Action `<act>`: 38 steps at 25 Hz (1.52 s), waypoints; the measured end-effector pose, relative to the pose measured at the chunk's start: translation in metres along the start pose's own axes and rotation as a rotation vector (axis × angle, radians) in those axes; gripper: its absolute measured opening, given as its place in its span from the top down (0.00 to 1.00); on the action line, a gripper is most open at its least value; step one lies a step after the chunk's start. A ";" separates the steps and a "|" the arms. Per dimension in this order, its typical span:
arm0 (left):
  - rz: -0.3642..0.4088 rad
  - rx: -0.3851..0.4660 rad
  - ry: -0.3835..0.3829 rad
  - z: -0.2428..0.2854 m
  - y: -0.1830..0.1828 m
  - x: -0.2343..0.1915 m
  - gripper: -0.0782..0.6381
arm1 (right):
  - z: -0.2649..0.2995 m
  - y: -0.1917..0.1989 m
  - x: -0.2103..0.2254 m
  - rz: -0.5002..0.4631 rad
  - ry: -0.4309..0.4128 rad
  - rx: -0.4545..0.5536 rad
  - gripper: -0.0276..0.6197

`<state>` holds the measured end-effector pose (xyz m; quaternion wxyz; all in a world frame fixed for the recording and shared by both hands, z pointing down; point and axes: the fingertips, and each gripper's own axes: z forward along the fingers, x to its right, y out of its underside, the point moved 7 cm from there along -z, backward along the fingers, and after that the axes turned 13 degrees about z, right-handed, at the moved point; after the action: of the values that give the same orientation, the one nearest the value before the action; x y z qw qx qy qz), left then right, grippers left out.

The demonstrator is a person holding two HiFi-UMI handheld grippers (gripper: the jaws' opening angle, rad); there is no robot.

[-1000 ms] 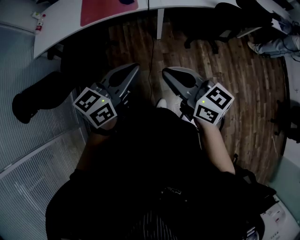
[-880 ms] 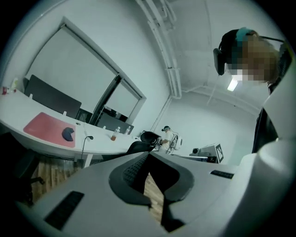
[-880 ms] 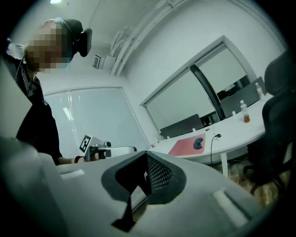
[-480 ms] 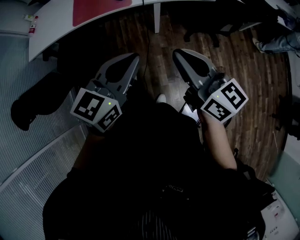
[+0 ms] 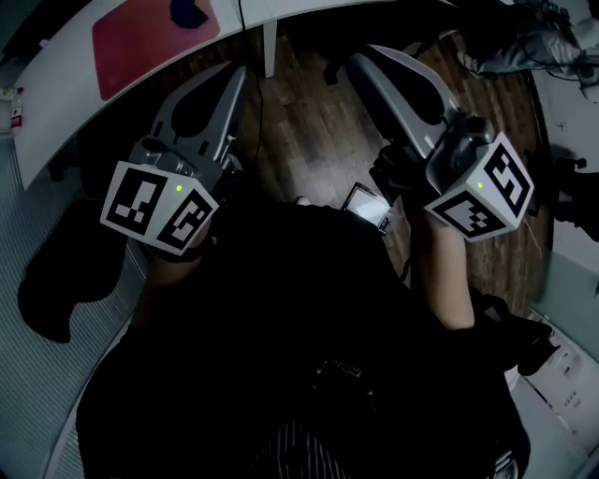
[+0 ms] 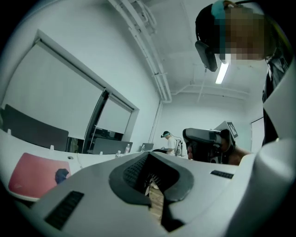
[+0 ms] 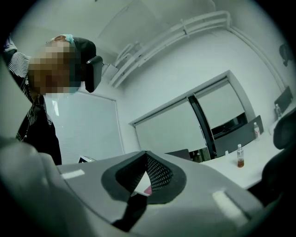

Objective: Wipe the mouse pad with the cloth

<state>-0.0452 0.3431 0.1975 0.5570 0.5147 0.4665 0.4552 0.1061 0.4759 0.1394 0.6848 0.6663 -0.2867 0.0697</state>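
The left gripper (image 5: pixel 234 77) and right gripper (image 5: pixel 363 62) are both closed on nothing, poised over the wooden floor. A blue cloth (image 5: pixel 190 11) lies on the red mouse pad (image 5: pixel 140 42) on the bench (image 5: pixel 56 98).

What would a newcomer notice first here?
The left gripper and right gripper, each with a marker cube, fill the middle of the head view over the wood floor. Both have their jaws together and hold nothing. At the top left, a red mouse pad lies on the white desk, with a dark blue cloth on it.
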 end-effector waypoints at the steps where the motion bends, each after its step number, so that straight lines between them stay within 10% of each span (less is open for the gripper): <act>1: -0.005 -0.001 0.024 0.004 0.000 -0.012 0.89 | 0.009 -0.001 0.004 0.003 0.017 0.005 0.96; 7: 0.007 0.006 0.110 0.013 -0.015 -0.085 0.89 | 0.083 -0.007 0.021 0.037 0.057 0.008 0.96; 18: 0.029 -0.041 0.003 -0.042 0.008 -0.235 0.89 | 0.238 0.032 0.029 0.107 -0.053 -0.071 0.96; 38: -0.009 -0.060 -0.181 -0.080 0.023 -0.333 0.89 | 0.376 0.038 0.068 0.080 -0.154 -0.206 0.96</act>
<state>-0.1746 0.0277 0.2346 0.6143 0.5346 0.4027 0.4180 0.0313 0.1021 0.1861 0.7223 0.5838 -0.3703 0.0158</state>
